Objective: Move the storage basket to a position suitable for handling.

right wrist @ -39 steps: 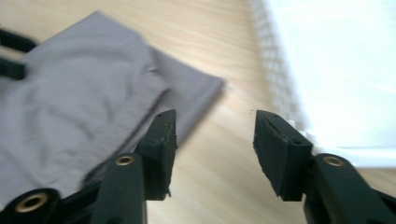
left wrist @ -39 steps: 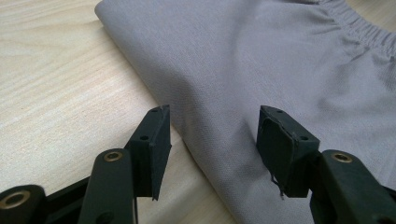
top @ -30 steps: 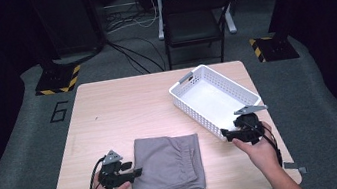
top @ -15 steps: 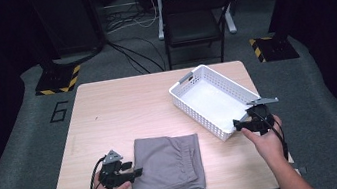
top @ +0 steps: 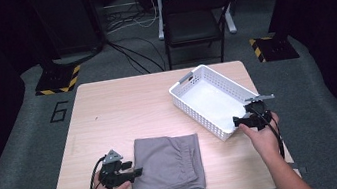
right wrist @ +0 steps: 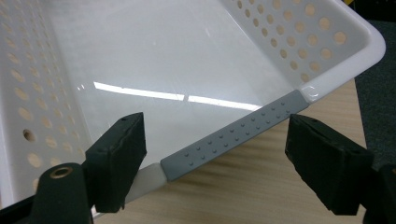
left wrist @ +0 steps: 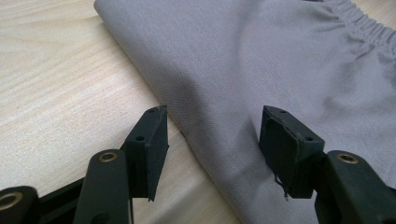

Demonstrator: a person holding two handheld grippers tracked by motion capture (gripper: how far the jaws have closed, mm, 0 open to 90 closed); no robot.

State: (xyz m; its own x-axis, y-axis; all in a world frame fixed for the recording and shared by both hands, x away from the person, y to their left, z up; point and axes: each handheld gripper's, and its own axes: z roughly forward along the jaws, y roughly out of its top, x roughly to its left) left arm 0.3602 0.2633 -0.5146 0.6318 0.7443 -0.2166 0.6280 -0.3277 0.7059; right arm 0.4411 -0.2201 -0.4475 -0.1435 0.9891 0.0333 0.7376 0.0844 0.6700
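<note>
The table (top: 123, 106) is bare wood over its whole left and far-middle part – plenty of open room there. The folded grey shorts (top: 170, 167) lie near the front edge, w/ their front fold almost at the table's lip. The white basket (top: 210, 99) sits angled on the right half, its near corner close to the right edge, so there's little free wood betw. it and that side. Beyond the table: a dark folding chair (top: 194, 17), cables on the floor, a black-yellow striped foot at each side – all well apart from the work.

Left gripper (top: 136, 170) rests at the shorts' left edge, its hand by the front-left of the table. In the left gripper view its jaws stand apart, one over bare wood, the other over the cloth; the shorts' folded edge runs betw. them, pads not pressing on it.

Right gripper (top: 239, 121) is at the basket's near end. Its jaws have just been opening and now stand wide, w/ the grey handle strip (right wrist: 236, 134) of the rim betw. them, touched by neither pad.

The shorts – plain grey weave, folded flat, w/ a gathered elastic waistband (left wrist: 359, 21) at the far end. The basket has perforated walls, a glossy floor, nothing inside.
</note>
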